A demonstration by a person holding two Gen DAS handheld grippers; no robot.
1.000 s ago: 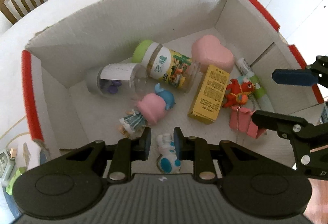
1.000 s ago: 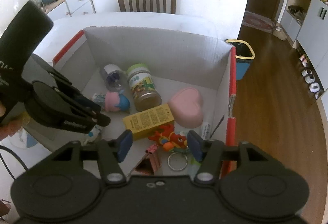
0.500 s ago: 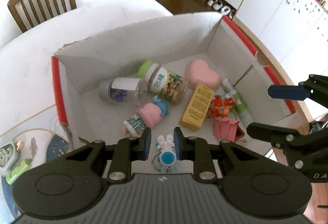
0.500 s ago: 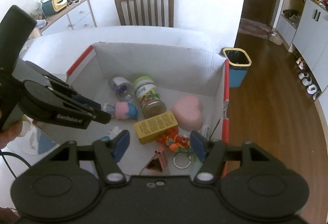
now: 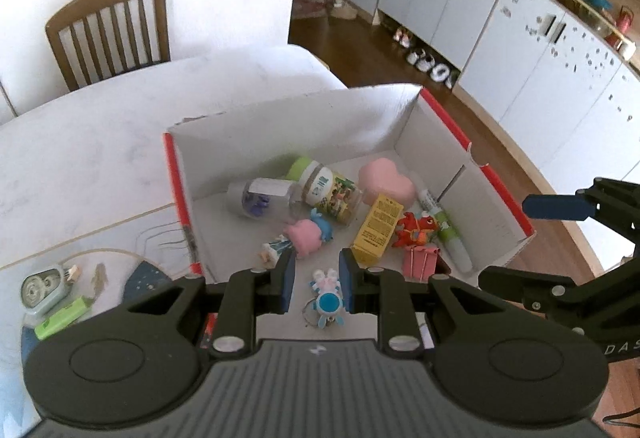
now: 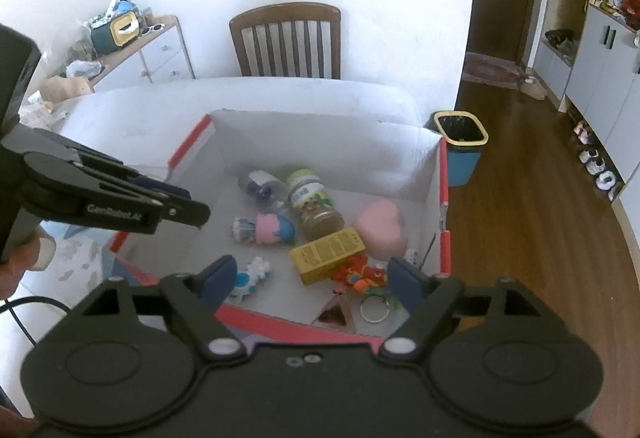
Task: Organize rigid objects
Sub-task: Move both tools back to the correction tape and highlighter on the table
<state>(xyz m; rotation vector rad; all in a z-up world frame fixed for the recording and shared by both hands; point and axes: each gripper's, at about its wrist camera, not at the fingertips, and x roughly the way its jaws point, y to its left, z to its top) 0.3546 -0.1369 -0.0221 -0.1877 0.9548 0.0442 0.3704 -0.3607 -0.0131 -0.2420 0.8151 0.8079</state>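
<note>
Left wrist view: the left gripper (image 5: 315, 274), closed and empty, hangs over the box (image 5: 500, 186). A yellow carton (image 5: 377, 229) lies inside; its print is unreadable.

Right wrist view: the right gripper (image 6: 308, 284), jaws opening, is empty. "GenRobot.AI" marks the left gripper.

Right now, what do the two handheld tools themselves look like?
Both are matte black plastic with blue pads on the fingers. The left tool has a ribbed grey top panel, round discs and silver screws. The right tool matches it, and in its view the left one carries white lettering, with a black cable below.
</note>
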